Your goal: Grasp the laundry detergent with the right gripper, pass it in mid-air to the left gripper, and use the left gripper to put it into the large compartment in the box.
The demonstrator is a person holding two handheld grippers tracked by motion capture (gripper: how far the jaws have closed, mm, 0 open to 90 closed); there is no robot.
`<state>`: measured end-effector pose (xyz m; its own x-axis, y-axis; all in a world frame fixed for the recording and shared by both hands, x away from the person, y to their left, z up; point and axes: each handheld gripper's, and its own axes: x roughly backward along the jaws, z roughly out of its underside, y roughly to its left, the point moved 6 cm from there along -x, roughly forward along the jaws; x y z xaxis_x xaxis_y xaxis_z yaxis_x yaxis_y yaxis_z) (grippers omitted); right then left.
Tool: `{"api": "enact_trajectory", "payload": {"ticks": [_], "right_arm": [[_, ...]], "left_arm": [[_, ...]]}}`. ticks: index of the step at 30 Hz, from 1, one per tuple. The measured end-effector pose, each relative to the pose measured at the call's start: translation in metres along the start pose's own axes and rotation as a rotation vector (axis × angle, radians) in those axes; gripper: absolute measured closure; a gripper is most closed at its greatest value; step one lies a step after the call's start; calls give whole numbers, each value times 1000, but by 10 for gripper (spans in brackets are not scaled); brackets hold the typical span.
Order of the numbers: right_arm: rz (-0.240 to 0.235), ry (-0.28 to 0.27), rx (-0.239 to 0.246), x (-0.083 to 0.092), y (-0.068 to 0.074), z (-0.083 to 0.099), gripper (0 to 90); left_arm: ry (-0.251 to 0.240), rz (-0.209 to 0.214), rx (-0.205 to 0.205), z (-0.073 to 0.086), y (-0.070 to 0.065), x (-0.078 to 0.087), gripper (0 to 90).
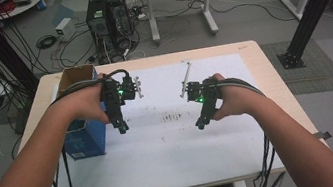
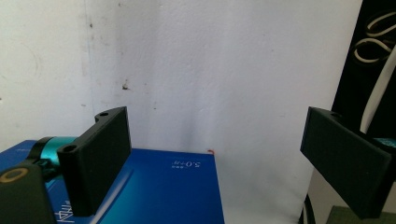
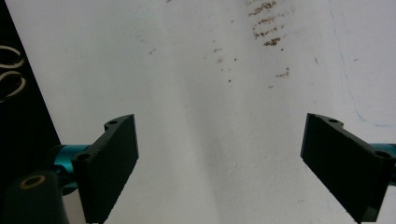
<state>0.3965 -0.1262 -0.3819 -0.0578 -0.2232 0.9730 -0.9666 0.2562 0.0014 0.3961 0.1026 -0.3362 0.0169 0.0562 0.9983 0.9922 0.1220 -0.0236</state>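
Left hand-held gripper [image 1: 122, 129]: held above the white sheet [image 1: 172, 143], just beside the blue box [image 1: 85, 136]; jaws spread wide with nothing between them
Right hand-held gripper [image 1: 201, 125]: tilted down over the sheet, near the brown specks [image 1: 173, 117]; jaws spread wide, nothing between them
Blue box: stood at the left edge of the worktop [image 1: 249, 50], its brown flaps open at the top; in the left gripper view its blue face [image 2: 159, 191] lay below the left jaw
Brown specks: a small patch on the sheet between the two grippers; in the right gripper view they [image 3: 268, 23] lay ahead of the jaws
Sheet: covered most of the worktop, marked with faint smudges
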Motion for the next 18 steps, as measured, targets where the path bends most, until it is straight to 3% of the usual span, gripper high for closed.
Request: {"api": "enact_trajectory", "payload": {"ticks": [18], "right_arm": [[6, 11, -11, 2, -1, 6, 105]], "left_arm": [[-1, 1, 1, -4, 5, -2, 87]]}}
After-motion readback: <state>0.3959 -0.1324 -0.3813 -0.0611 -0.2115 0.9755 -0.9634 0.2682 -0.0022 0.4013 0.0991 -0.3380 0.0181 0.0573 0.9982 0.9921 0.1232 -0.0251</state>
